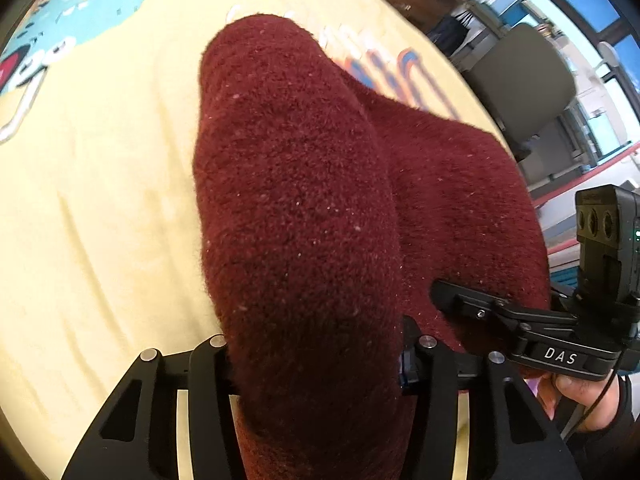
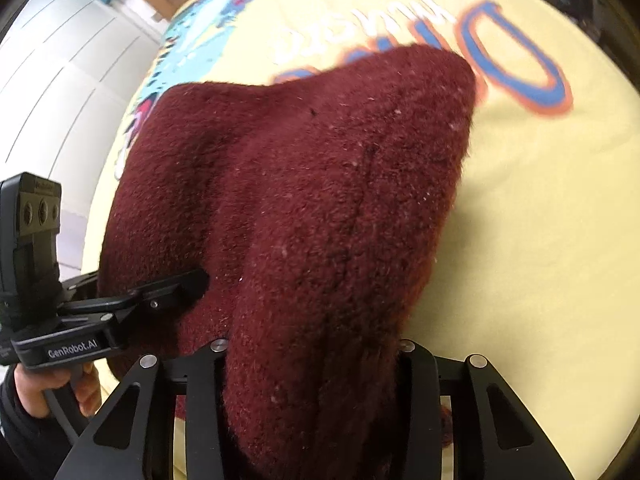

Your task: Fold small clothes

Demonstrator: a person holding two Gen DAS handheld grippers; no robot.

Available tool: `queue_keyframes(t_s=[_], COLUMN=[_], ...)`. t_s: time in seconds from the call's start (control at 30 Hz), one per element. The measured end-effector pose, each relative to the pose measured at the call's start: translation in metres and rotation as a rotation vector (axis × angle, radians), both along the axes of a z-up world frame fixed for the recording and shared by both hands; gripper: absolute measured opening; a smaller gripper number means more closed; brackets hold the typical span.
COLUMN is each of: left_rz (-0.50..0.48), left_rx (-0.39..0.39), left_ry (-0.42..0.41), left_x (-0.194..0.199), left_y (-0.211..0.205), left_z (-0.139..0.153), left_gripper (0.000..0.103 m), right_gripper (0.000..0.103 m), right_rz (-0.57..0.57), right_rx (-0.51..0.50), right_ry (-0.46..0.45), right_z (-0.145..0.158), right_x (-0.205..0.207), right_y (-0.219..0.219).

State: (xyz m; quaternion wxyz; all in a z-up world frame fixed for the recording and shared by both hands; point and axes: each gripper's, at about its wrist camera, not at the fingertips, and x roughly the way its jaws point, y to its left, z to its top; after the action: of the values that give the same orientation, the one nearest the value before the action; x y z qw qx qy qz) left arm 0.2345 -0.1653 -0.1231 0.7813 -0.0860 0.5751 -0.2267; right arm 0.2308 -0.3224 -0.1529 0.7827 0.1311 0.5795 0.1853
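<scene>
A dark red fleece garment (image 1: 296, 208) fills the left wrist view, lifted in a thick fold off the yellow printed sheet (image 1: 88, 208). My left gripper (image 1: 316, 346) is shut on that fold, whose bulk hides the fingertips. To its right, my right gripper (image 1: 444, 296) bites into the same garment. In the right wrist view the garment (image 2: 320, 200) hangs bunched between the fingers of my right gripper (image 2: 312, 348), which is shut on it. My left gripper (image 2: 196, 280) grips the garment's left side there, over the yellow sheet (image 2: 540, 240).
The sheet carries a blue cartoon print (image 1: 72, 20) and large blue-orange letters (image 2: 520, 72). A grey chair (image 1: 528, 80) and windows stand beyond the surface's far right edge. White cupboard doors (image 2: 60, 80) lie past the left edge. A hand (image 2: 28, 392) holds the left gripper's handle.
</scene>
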Motion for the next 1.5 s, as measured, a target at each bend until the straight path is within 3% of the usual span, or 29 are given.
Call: queue_keyframes(t_s=[0.2, 0.33, 0.43, 0.63, 0.73, 0.9, 1.1, 1.17, 1.2, 1.27, 1.3, 1.37, 1.5], left_rz=[0.023, 0.064, 0.095, 0.152, 0.167, 0.187, 0.231, 0.237, 0.241, 0.247, 0.250, 0.255, 0.279], left_rx=[-0.018, -0.003, 0.014, 0.009, 0.012, 0.037, 0.088, 0.103, 0.112, 0.125, 0.136, 0.159, 0.220], left_ry=[-0.064, -0.077, -0.067, 0.026, 0.013, 0.014, -0.005, -0.020, -0.036, -0.065, -0.078, -0.103, -0.126], left_x=[-0.006, -0.014, -0.027, -0.037, -0.042, -0.058, -0.064, -0.070, -0.075, -0.085, -0.088, -0.096, -0.103], left_y=[0.052, 0.090, 0.111, 0.134, 0.139, 0.140, 0.155, 0.154, 0.155, 0.160, 0.160, 0.154, 0.145], left_z=[0.034, 0.036, 0.026, -0.030, -0.046, -0.045, -0.023, -0.015, -0.010, -0.005, -0.002, -0.001, -0.005], left_gripper=[0.044, 0.045, 0.045, 0.047, 0.053, 0.062, 0.069, 0.073, 0.075, 0.095, 0.100, 0.102, 0.102], right_gripper=[0.042, 0.042, 0.043, 0.045, 0.051, 0.068, 0.071, 0.082, 0.082, 0.085, 0.086, 0.100, 0.103], right_rz=[0.058, 0.097, 0.106, 0.123, 0.122, 0.123, 0.115, 0.107, 0.108, 0.111, 0.108, 0.098, 0.078], right_rx=[0.012, 0.011, -0.007, -0.083, -0.119, -0.169, -0.185, -0.207, -0.215, -0.233, -0.245, -0.267, -0.264], right_ry=[-0.075, -0.082, -0.051, 0.021, 0.009, -0.007, -0.089, -0.121, -0.137, -0.164, -0.172, -0.189, -0.218], right_z=[0.043, 0.048, 0.036, -0.007, -0.014, -0.010, -0.004, 0.004, 0.010, 0.019, 0.021, 0.025, 0.020], right_x=[-0.001, 0.001, 0.007, 0.001, 0.001, 0.003, -0.024, -0.038, -0.047, -0.060, -0.063, -0.071, -0.071], right_y=[0.047, 0.089, 0.117, 0.147, 0.151, 0.162, 0.131, 0.120, 0.112, 0.108, 0.108, 0.103, 0.101])
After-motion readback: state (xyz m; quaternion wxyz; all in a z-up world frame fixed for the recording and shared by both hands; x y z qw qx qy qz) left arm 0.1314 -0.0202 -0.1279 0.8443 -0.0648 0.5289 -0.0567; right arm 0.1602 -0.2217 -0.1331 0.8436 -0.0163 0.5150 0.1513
